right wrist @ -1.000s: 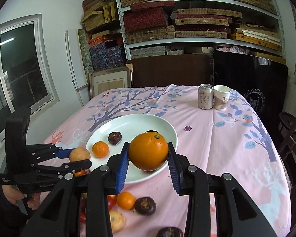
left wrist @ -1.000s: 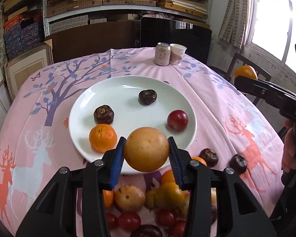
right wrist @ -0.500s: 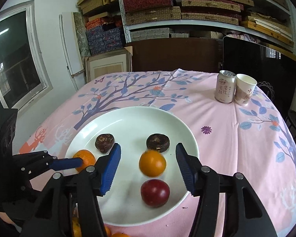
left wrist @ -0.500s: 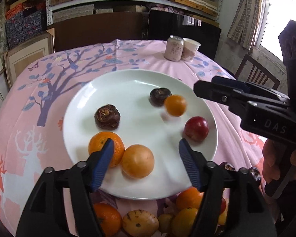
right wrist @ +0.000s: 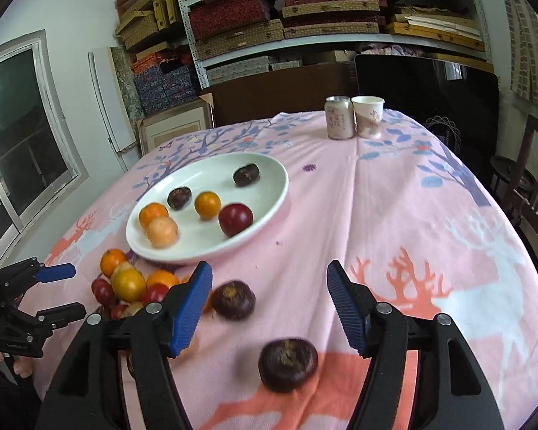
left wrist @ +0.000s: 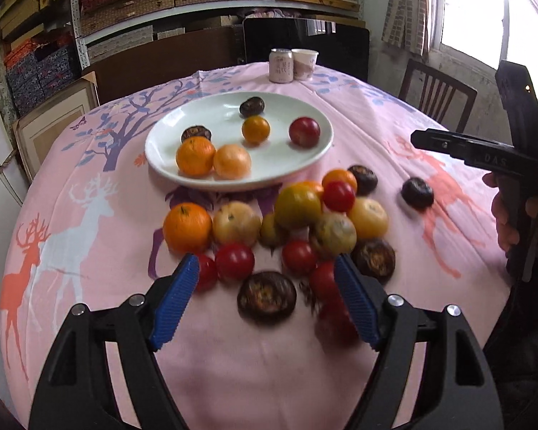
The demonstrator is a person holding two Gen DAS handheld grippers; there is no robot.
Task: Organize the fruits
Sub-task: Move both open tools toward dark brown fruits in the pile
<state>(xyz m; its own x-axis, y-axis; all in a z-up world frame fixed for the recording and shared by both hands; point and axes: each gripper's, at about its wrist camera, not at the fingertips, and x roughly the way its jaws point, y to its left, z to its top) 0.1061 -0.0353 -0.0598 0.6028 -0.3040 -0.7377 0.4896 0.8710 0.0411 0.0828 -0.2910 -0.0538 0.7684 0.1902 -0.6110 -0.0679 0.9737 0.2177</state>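
A white plate holds several fruits: two oranges, a pale orange fruit, a small orange, a red plum and two dark fruits. A pile of loose fruit lies on the cloth in front of the plate. My left gripper is open and empty above the pile's near edge. My right gripper is open and empty over two dark fruits; it also shows in the left wrist view.
A drink can and a paper cup stand at the far edge of the round table with its pink cloth. A wooden chair stands at the right. Shelves with boxes fill the back wall.
Both grippers let go of their fruit onto the plate and opened. They have since pulled back from the plate toward the loose fruit.
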